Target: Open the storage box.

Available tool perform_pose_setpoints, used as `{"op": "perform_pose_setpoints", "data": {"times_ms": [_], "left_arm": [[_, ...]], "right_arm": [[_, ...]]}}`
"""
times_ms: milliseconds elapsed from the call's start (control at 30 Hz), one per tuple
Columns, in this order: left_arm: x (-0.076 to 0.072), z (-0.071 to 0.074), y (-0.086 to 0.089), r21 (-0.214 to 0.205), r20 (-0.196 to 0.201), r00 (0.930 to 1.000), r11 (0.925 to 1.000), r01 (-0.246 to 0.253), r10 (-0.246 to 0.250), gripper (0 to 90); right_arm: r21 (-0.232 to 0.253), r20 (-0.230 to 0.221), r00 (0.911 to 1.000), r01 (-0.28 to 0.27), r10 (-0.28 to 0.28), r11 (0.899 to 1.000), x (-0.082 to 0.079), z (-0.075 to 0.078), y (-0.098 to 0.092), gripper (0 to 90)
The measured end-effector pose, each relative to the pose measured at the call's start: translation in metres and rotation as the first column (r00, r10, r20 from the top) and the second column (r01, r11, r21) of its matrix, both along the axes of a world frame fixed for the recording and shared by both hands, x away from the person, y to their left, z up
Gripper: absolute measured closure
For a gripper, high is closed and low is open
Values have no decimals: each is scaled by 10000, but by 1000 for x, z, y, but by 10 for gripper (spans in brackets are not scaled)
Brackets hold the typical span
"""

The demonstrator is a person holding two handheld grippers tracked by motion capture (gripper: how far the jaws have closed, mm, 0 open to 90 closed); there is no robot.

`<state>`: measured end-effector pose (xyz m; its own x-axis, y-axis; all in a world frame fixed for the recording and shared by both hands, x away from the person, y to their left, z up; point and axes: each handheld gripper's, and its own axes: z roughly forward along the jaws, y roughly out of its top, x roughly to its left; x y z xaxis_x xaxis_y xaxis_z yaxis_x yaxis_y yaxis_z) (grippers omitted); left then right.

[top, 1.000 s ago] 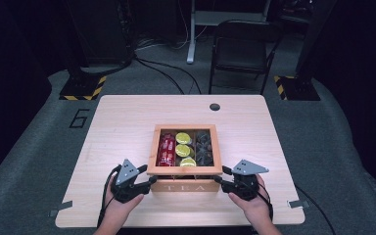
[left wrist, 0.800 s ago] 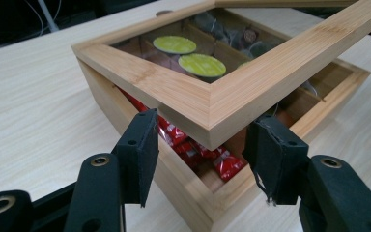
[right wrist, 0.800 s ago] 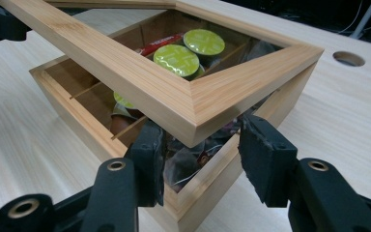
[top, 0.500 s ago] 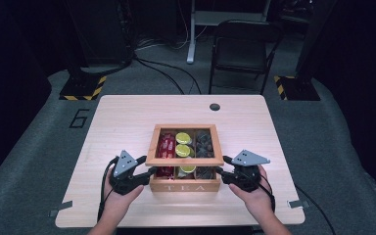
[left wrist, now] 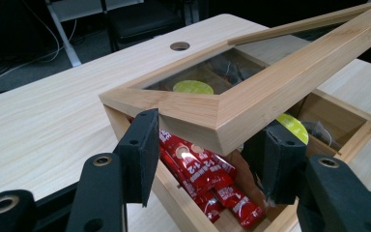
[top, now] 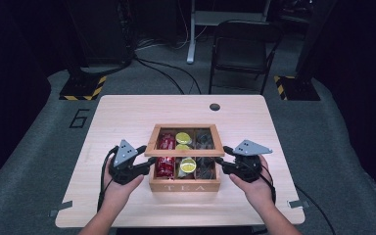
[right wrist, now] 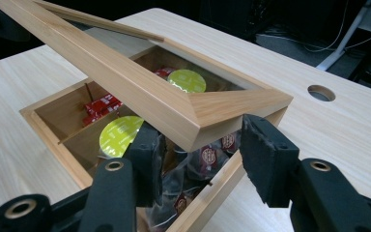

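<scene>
Wooden tea box (top: 185,186) sits mid-table (top: 127,112), glass-paned lid (top: 184,128) raised, gripped at its front corners by left gripper (top: 148,165) and right gripper (top: 220,162); inside: red sachets (top: 165,166), yellow-green capsules (top: 188,165), dark tea bags (top: 205,166); dark room, chair (top: 240,49) behind

Red sachets (left wrist: 207,179), yellow-green capsules (right wrist: 121,135), pale wooden box (top: 184,186)

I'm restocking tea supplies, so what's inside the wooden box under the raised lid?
The wooden box holds red packets, yellow-green round capsules and dark wrapped bags. The raised lid covers the back compartments partly, so counts stay unclear.
</scene>
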<state>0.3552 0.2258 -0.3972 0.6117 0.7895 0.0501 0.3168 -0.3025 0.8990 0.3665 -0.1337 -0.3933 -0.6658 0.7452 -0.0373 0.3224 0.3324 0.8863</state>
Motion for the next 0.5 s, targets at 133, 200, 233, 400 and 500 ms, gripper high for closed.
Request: {"op": "perform_pose_setpoints", "data": {"times_ms": [133, 200, 233, 400, 500], "left_arm": [[3, 6, 0, 9, 49, 10000, 10000, 4, -4, 480], [6, 9, 0, 54, 54, 10000, 10000, 6, -6, 493], [7, 10, 0, 29, 42, 10000, 10000, 1, -1, 494], [13, 18, 1, 99, 47, 10000, 9999, 38, -38, 510], [18, 23, 2, -68, 34, 10000, 10000, -5, 6, 524]], "right_arm": [[-58, 106, 9999, 64, -63, 10000, 4, 3, 1, 524], [-158, 172, 9997, 159, -156, 9997, 7, 4, 2, 531], [-231, 205, 9996, 223, -218, 9995, 8, 5, 3, 535], [-407, 251, 9994, 230, -220, 9989, 19, 12, 4, 559], [-331, 339, 9990, 313, -302, 9990, 24, 15, 5, 558]]}}
